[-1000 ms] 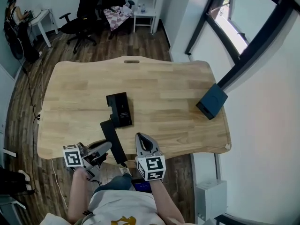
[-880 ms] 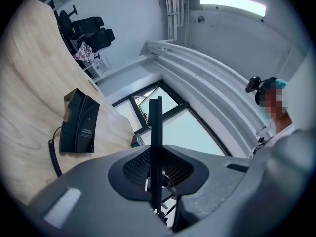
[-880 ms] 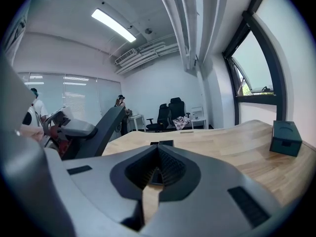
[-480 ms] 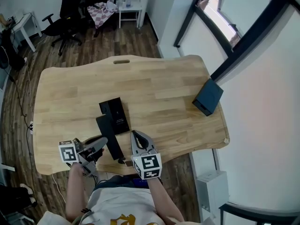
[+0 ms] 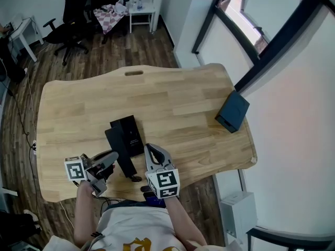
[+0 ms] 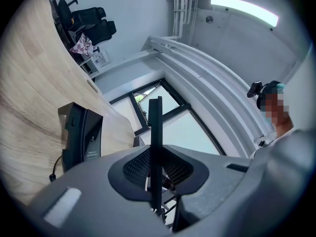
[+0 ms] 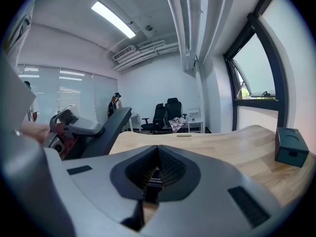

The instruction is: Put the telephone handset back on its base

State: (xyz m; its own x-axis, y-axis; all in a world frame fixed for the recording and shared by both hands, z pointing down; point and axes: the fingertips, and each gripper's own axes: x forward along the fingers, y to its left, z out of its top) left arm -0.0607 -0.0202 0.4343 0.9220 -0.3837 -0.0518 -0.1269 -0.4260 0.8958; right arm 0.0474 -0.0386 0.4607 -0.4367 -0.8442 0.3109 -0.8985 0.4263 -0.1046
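The black telephone base point(image 5: 134, 135) lies on the wooden table point(image 5: 178, 95), near its front edge. My left gripper point(image 5: 111, 159) is shut on the long black handset point(image 5: 123, 153), whose far end reaches the base's left side. In the left gripper view the handset point(image 6: 156, 127) stands as a thin bar between the pads, with the base point(image 6: 81, 135) to its left. My right gripper point(image 5: 151, 153) hovers just right of the handset, jaws together, holding nothing. The right gripper view shows the handset point(image 7: 107, 128) slanting up at the left and the right gripper point(image 7: 157, 168) shut.
A dark box point(image 5: 233, 112) sits near the table's right edge, also the box point(image 7: 291, 147) in the right gripper view. A cord end point(image 5: 136, 178) lies at the front edge. Office chairs point(image 5: 78, 7) and a white side table point(image 5: 141, 9) stand beyond the table.
The left gripper has carried the handset forward; its far end now sits against the base's left side. The right gripper followed alongside, still shut.
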